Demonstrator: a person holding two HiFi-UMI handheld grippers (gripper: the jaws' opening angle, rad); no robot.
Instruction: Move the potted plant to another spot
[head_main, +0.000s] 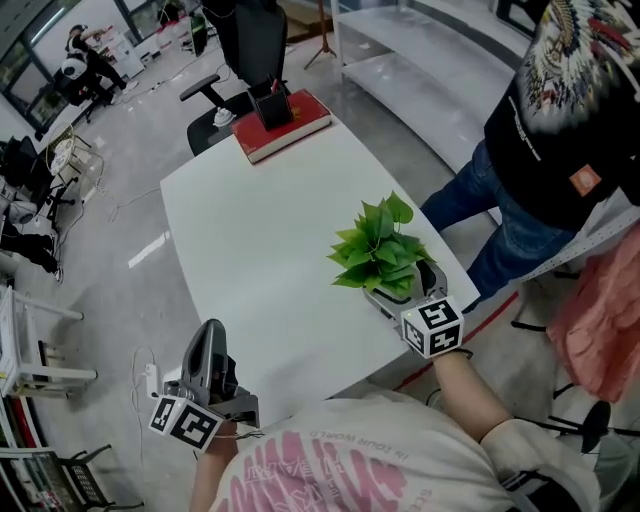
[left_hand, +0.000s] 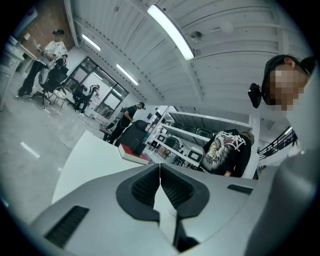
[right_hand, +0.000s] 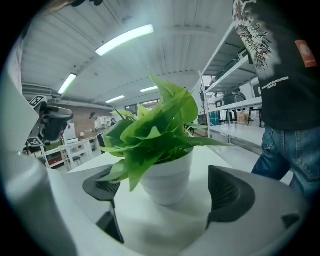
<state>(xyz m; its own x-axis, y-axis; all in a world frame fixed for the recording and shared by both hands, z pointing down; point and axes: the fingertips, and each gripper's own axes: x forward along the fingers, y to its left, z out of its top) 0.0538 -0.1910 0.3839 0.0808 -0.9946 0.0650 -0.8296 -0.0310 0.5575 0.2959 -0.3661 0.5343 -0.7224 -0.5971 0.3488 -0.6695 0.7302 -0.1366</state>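
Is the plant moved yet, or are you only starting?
Nothing looks done yet: the potted plant stands on the table near its right edge. In hand: the right tongs are open either side of it, not squeezing. Still to do, probably: grip, lift, carry, set down. The left tongs are shut, empty.

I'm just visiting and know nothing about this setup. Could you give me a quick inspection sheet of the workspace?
Surface: white table.
Job's things: potted plant upright near the table's right edge.
Clutter: red book with a black holder on it, at the far end.
Grippers: left gripper shut, empty; right gripper open, jaws either side of the pot, not touching.
Cables: thin cable on the floor left of the table.
Surroundings: office chair, shelving, a person in jeans standing by.
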